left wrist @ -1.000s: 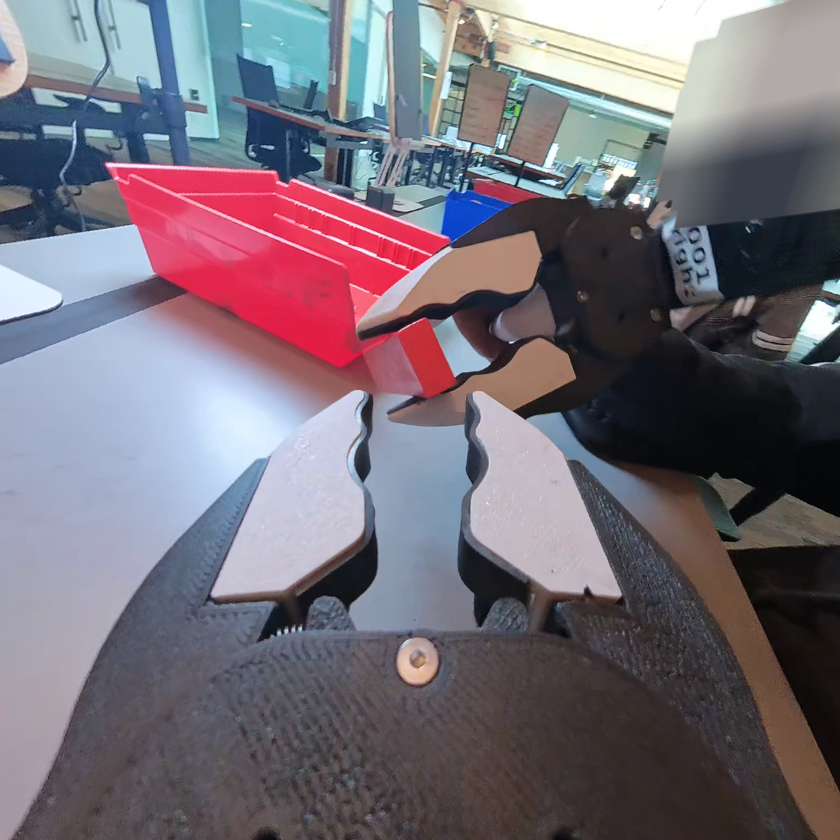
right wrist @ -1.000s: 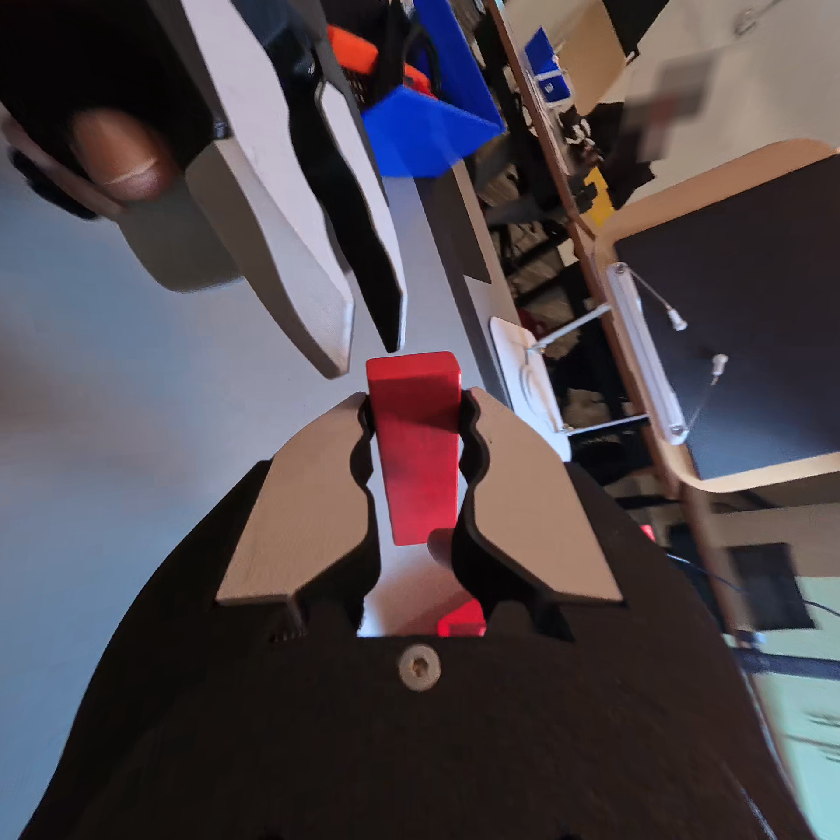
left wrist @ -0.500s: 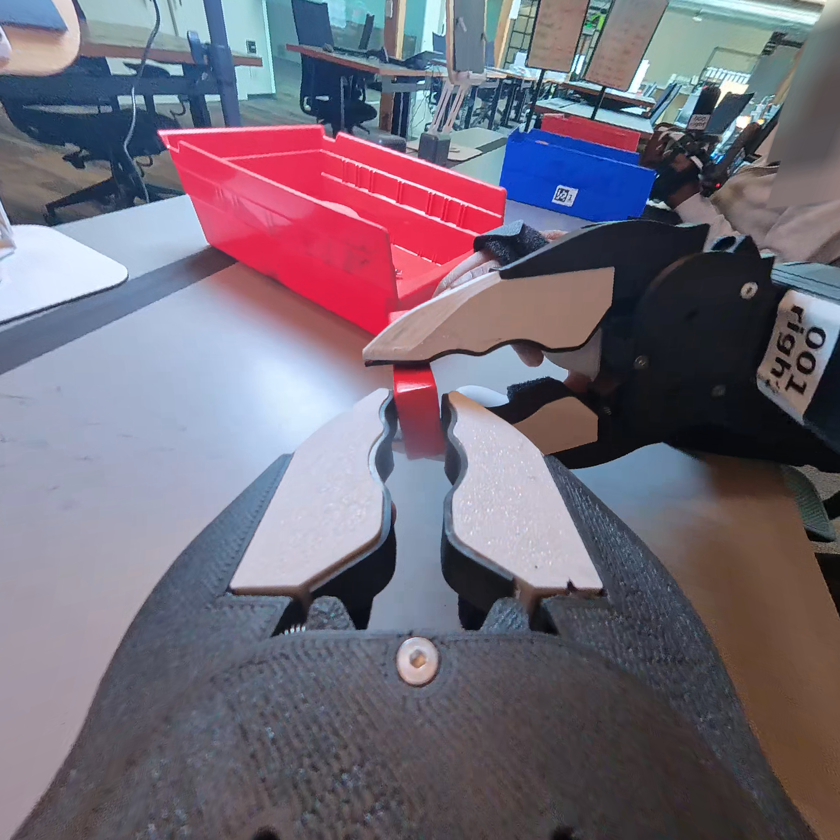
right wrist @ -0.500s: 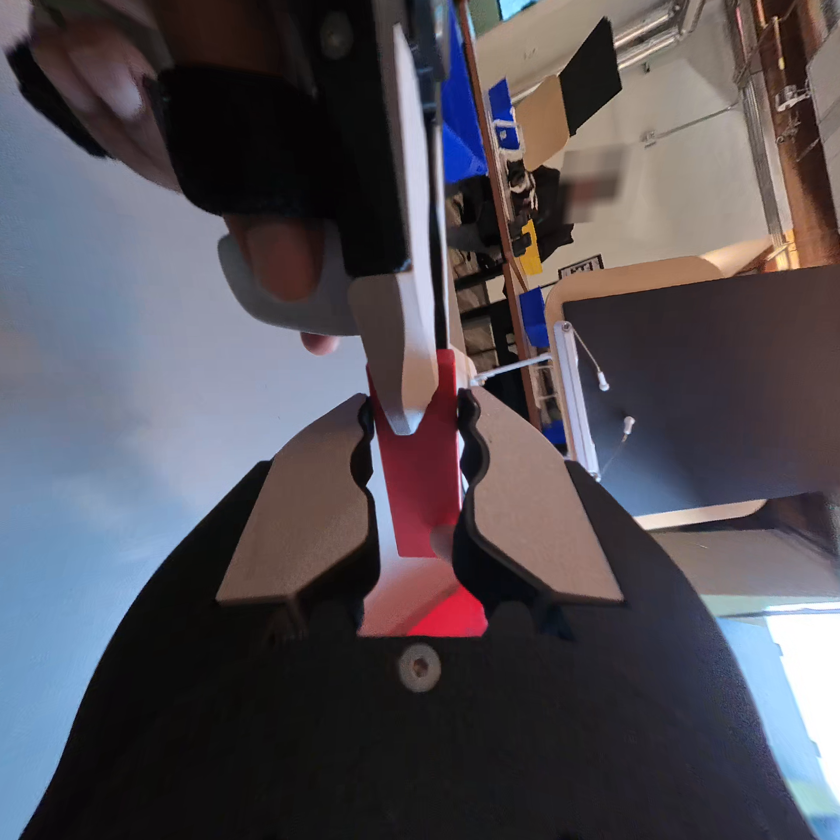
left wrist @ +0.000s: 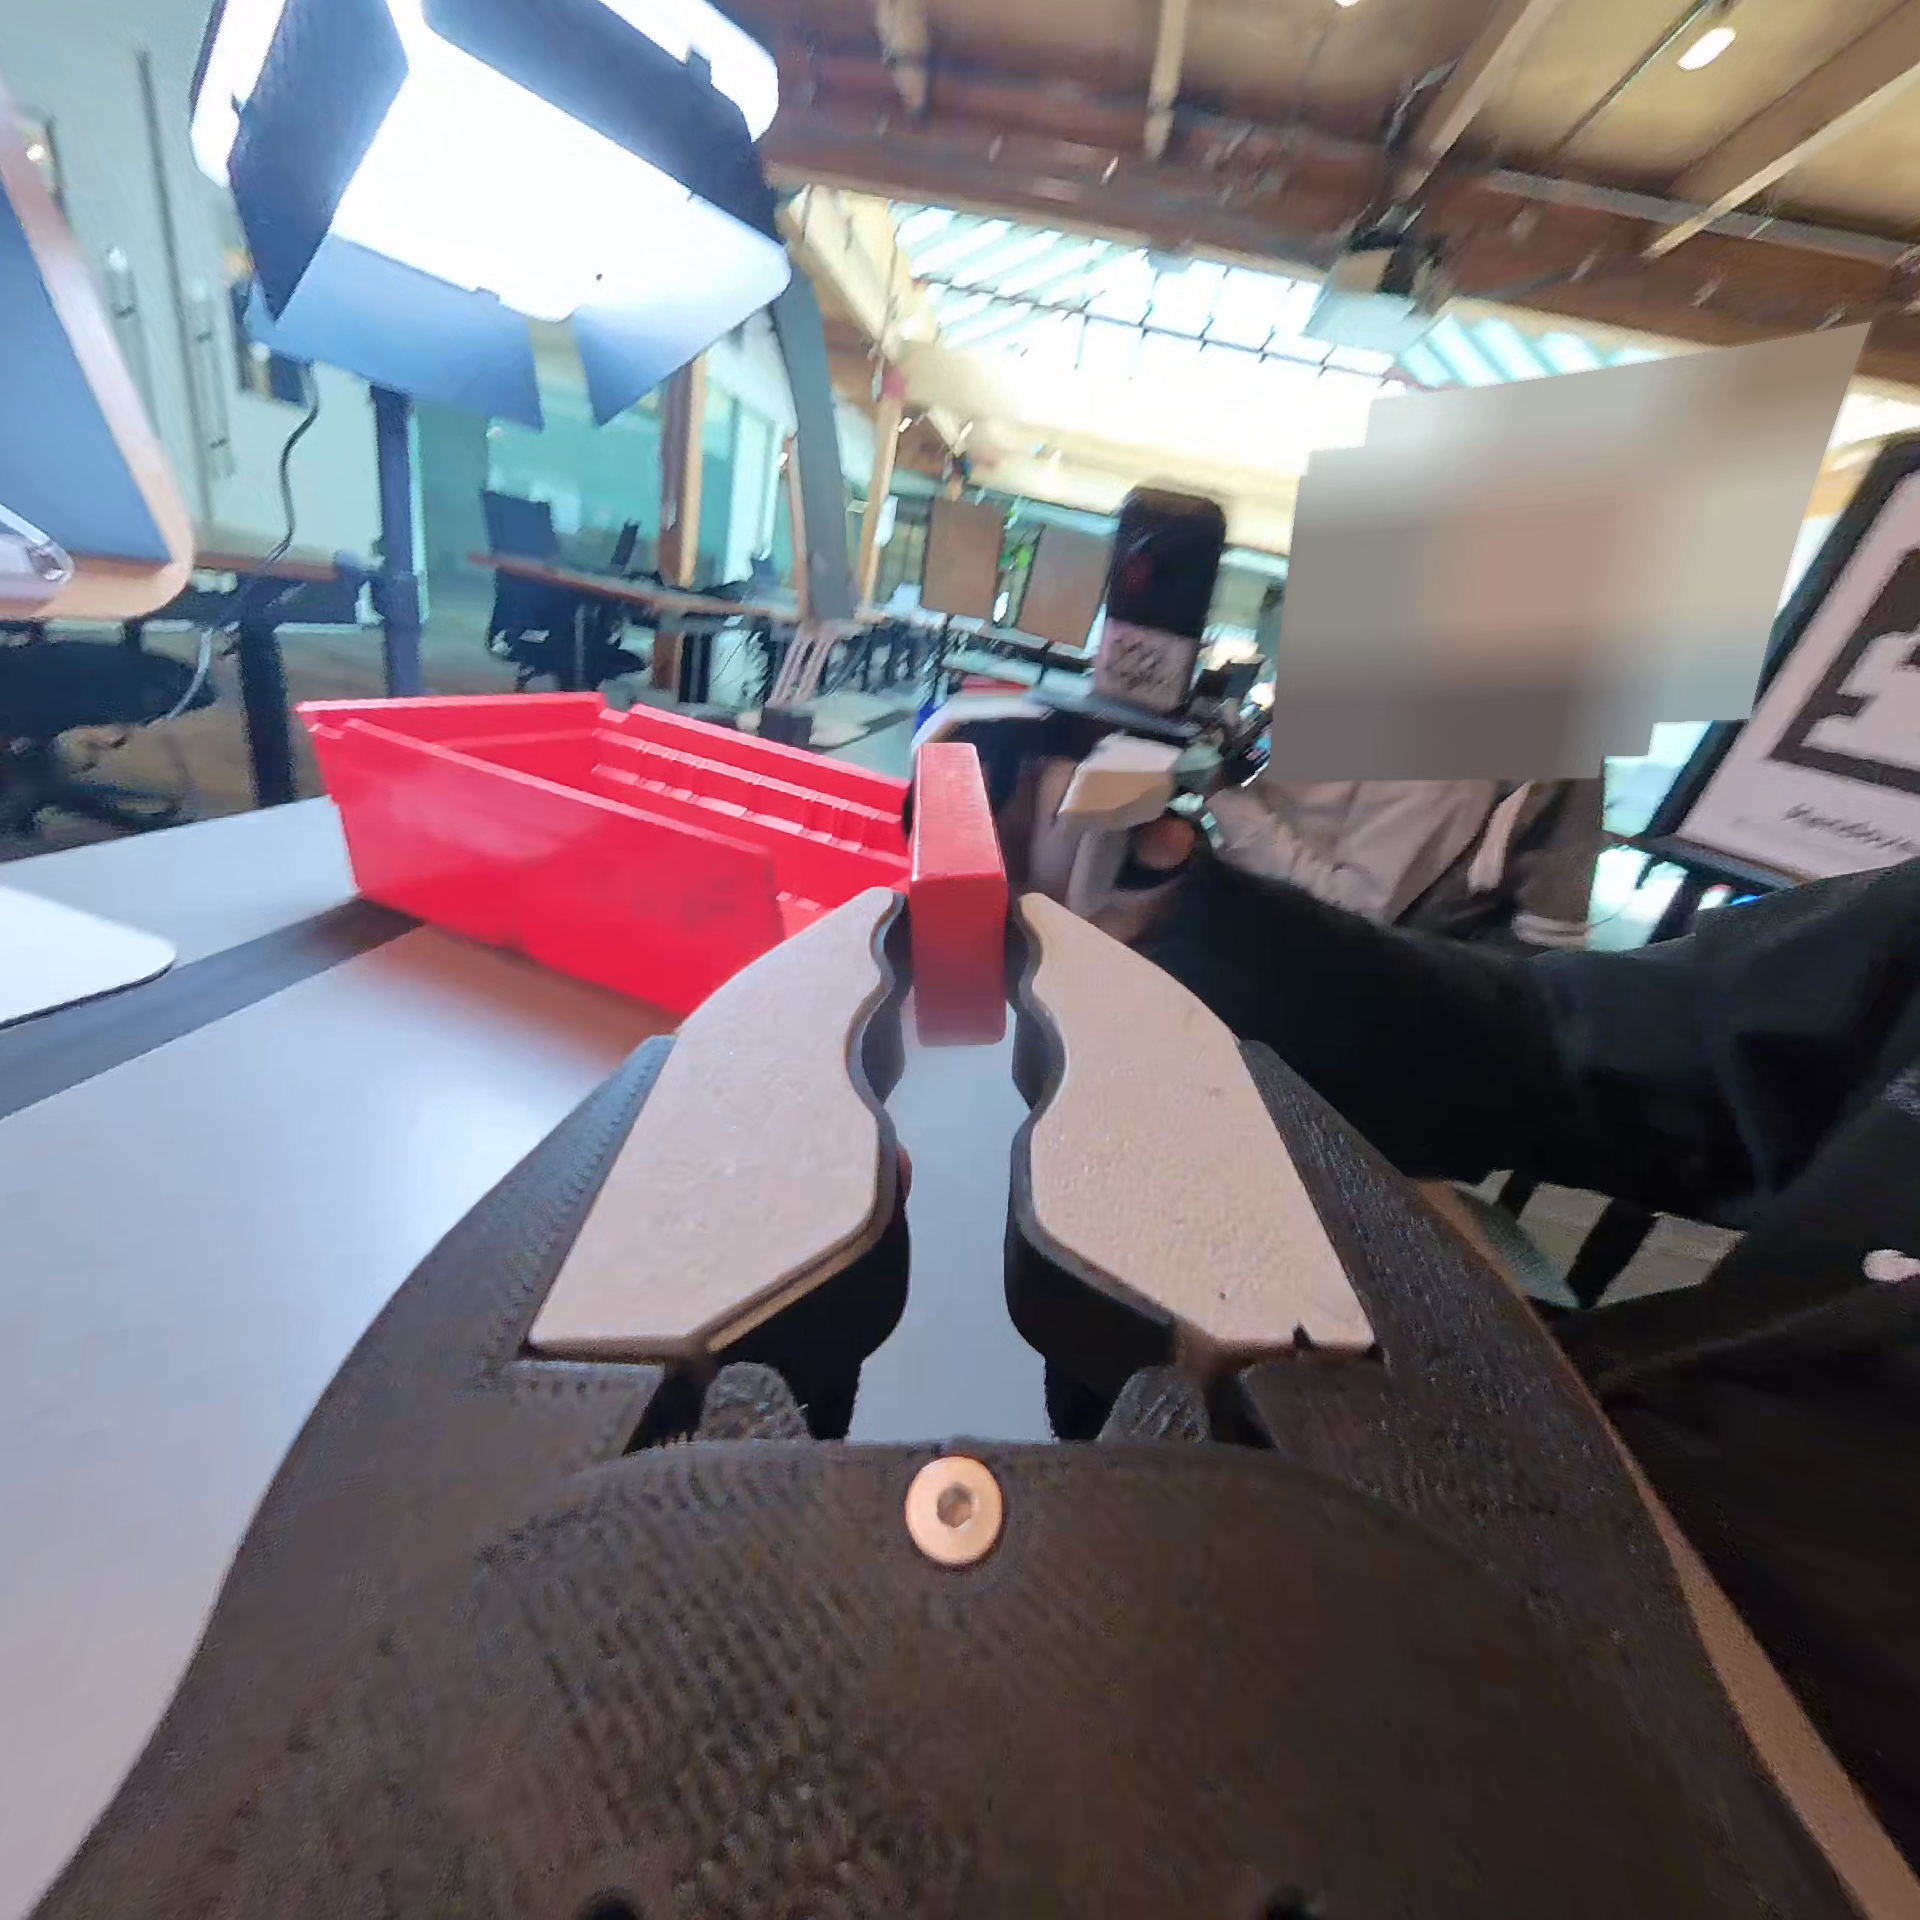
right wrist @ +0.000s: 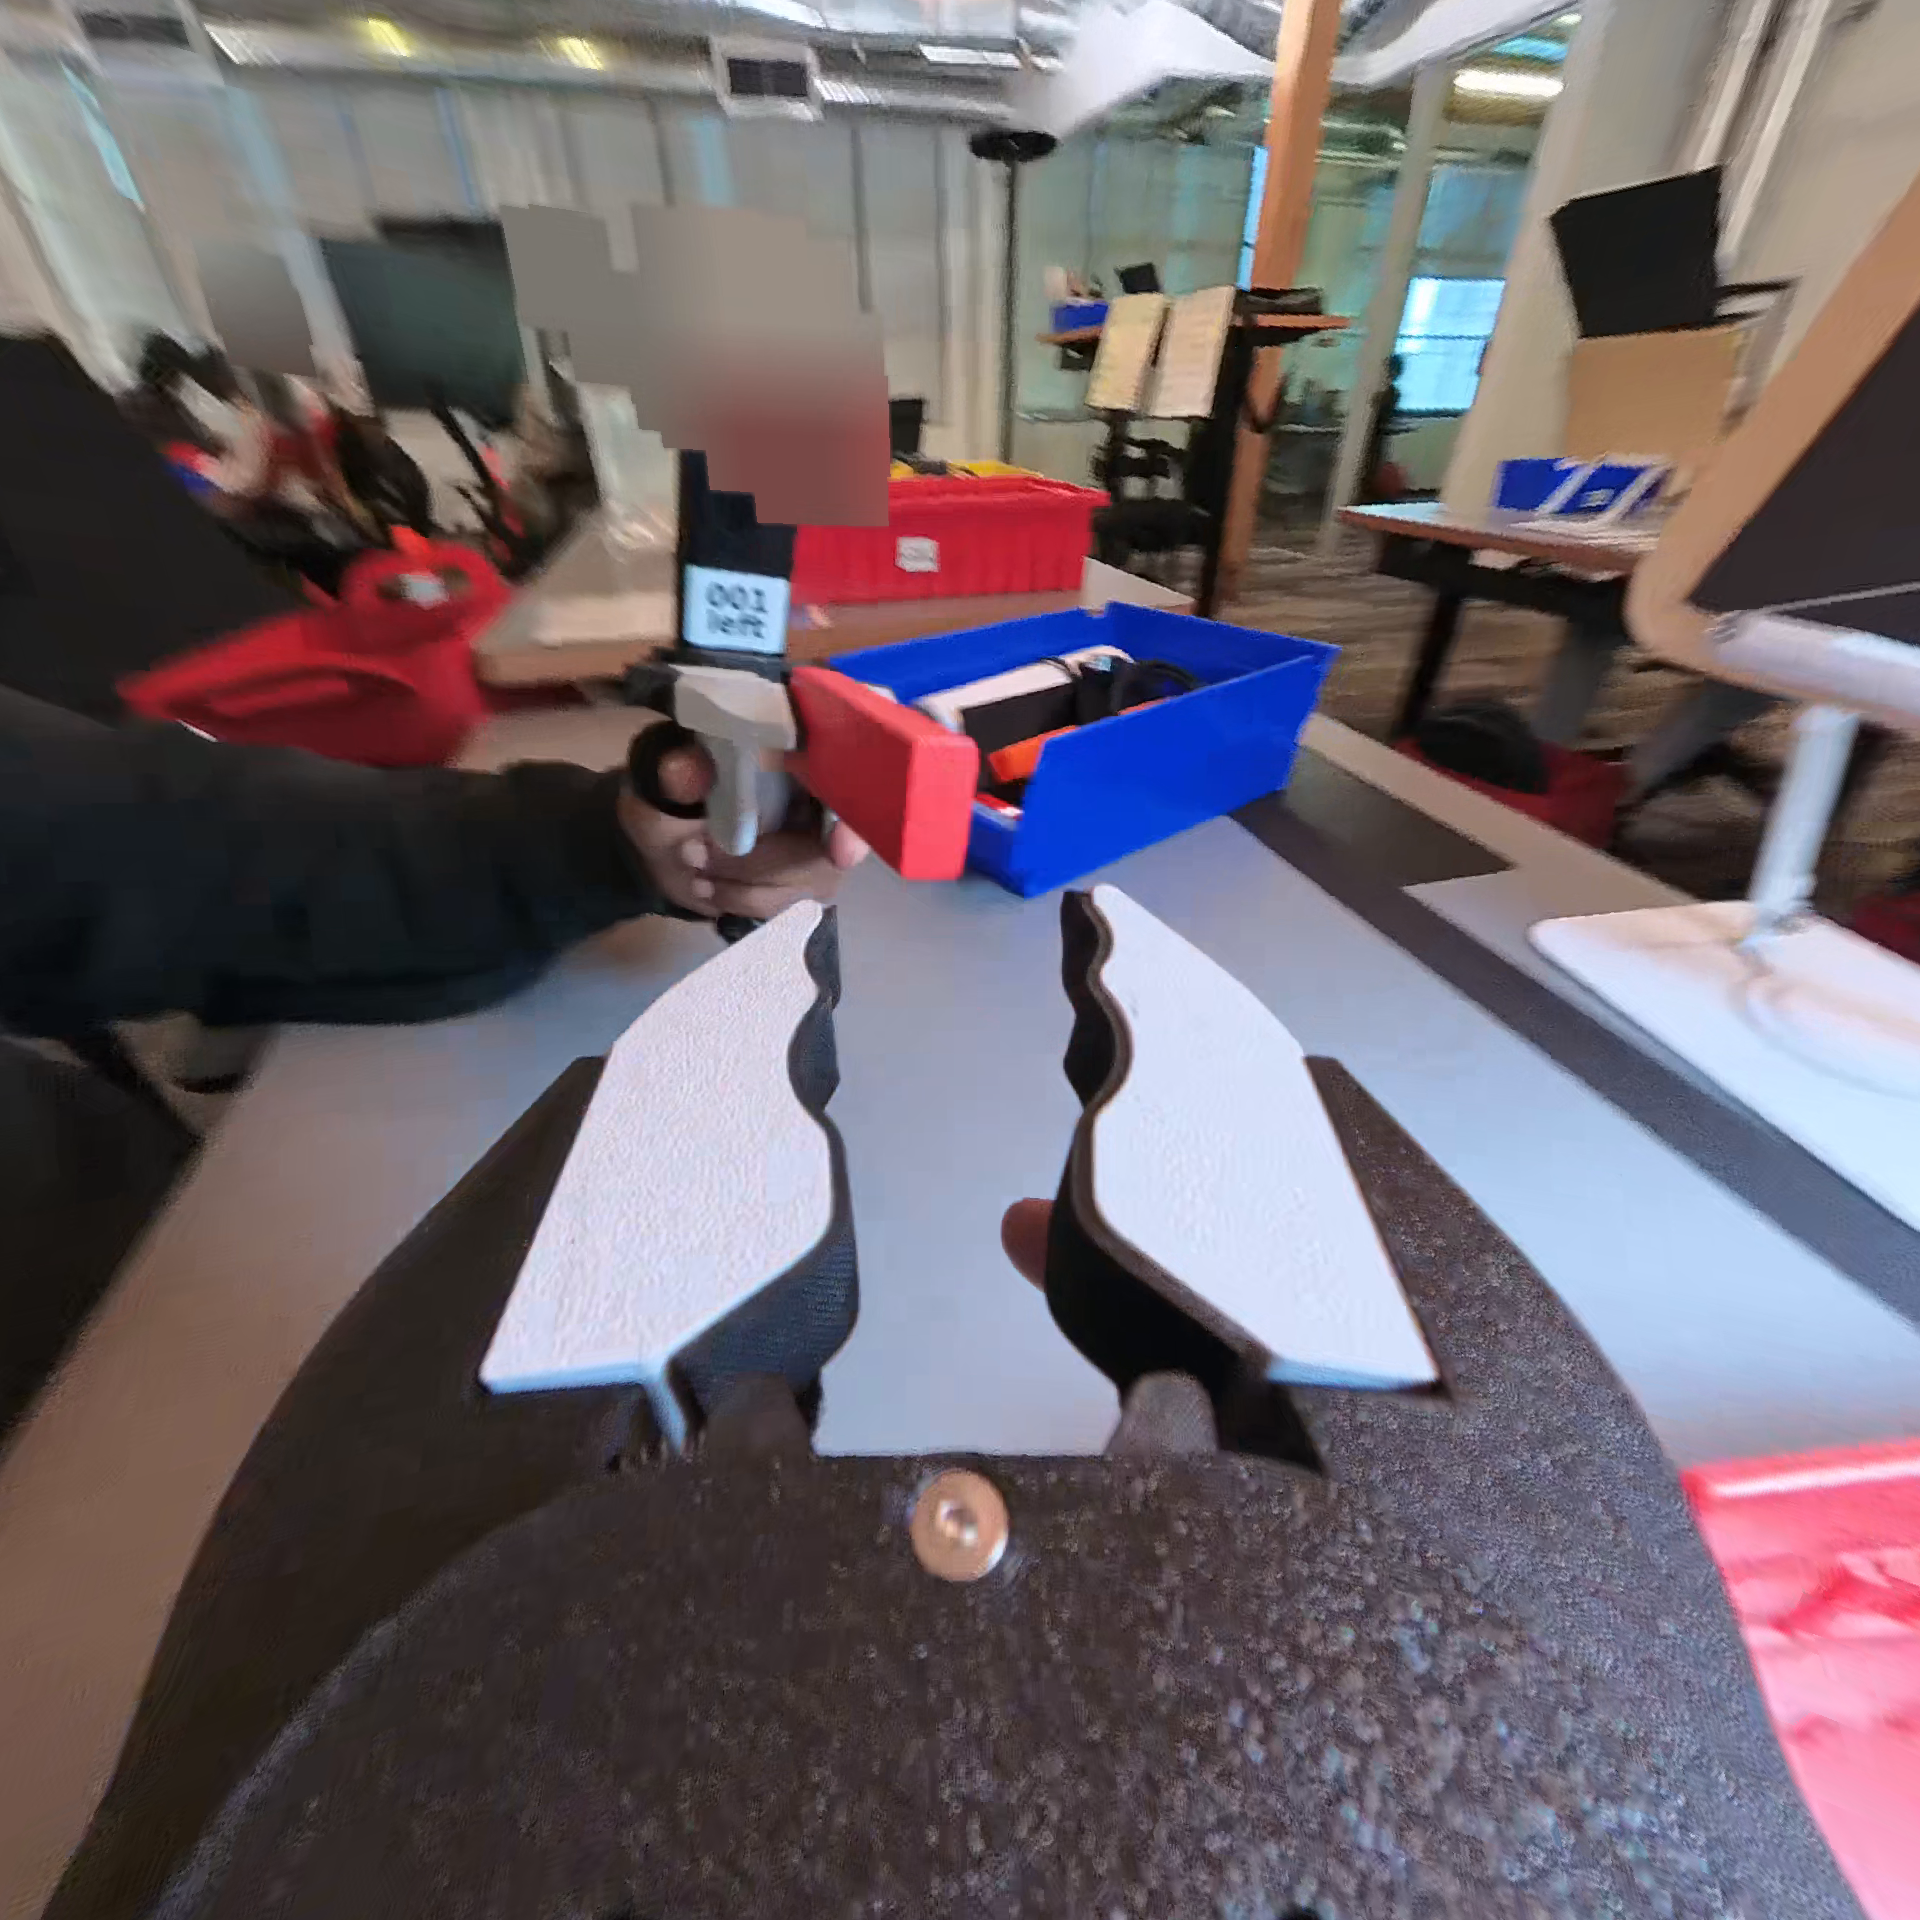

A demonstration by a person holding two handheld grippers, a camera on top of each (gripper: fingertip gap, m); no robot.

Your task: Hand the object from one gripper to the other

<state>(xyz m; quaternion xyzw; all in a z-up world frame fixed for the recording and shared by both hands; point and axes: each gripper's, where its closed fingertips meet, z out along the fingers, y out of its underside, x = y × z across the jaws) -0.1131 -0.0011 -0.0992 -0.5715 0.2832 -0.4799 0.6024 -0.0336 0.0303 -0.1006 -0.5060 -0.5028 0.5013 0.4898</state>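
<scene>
Left gripper (left wrist: 958, 940) fingers clamp red block (left wrist: 956, 883) | right gripper (right wrist: 948, 925) fingers apart, empty

- Left tongs (left wrist: 956, 925): pale plates with a fine grainy, matt face; black backing of rough, ribbed plastic; one bright metal screw (left wrist: 953, 1509).
- Right tongs (right wrist: 948, 920): same matt, sandpaper-like pale plates on coarse, pebbled black plastic.
- Red block (left wrist: 956, 883): matt, smooth sides, looks like painted wood or plastic; cannot tell which.
- Red bin (left wrist: 582, 821): smooth, glossy moulded plastic.
- Blue bin (right wrist: 1143, 748): smooth plastic with a slight sheen.
- Counter (left wrist: 208, 1195): smooth grey top, satin finish, soft reflections.
- Sleeve (right wrist: 312, 862): black cloth, matt.
</scene>
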